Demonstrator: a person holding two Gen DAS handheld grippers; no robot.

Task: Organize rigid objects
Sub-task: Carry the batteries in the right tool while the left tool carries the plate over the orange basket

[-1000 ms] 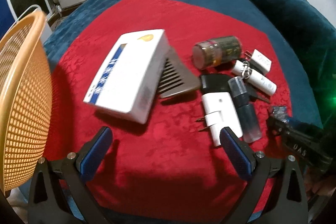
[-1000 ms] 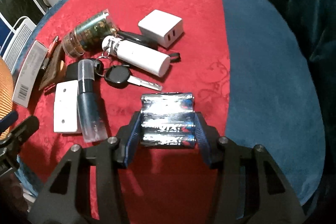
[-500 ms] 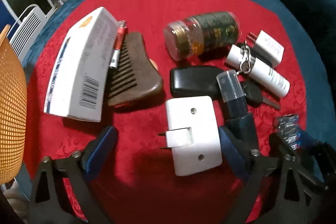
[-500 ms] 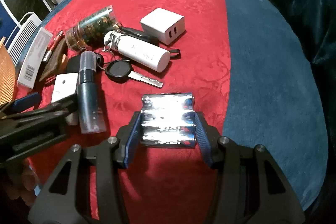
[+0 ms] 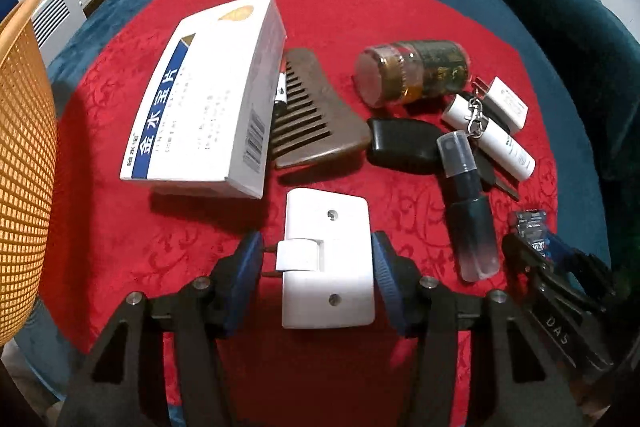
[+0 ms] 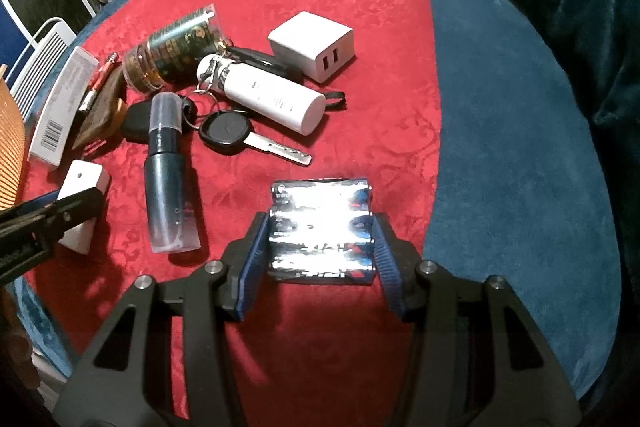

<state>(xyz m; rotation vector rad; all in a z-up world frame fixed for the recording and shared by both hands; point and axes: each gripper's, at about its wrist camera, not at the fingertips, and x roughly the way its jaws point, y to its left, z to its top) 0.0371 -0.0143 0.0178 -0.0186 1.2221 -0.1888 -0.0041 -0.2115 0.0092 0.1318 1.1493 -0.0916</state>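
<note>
The left gripper (image 5: pixel 316 267) is closing its blue-padded jaws around a flat white plastic plug adapter (image 5: pixel 326 263) lying on the red patterned cloth (image 5: pixel 352 7); the right pad touches its edge, the left pad meets only the prongs. At eleven o'clock from it lies a white cardboard medicine box with a blue stripe (image 5: pixel 204 99), a brown wooden comb (image 5: pixel 312 115) just beside it. The right gripper (image 6: pixel 318 243) pinches a shrink-wrapped pack of silver batteries (image 6: pixel 320 227). At nine o'clock from the pack lies a dark blue spray bottle with a clear cap (image 6: pixel 166 175), a black-headed key (image 6: pixel 240 139) at eleven
</note>
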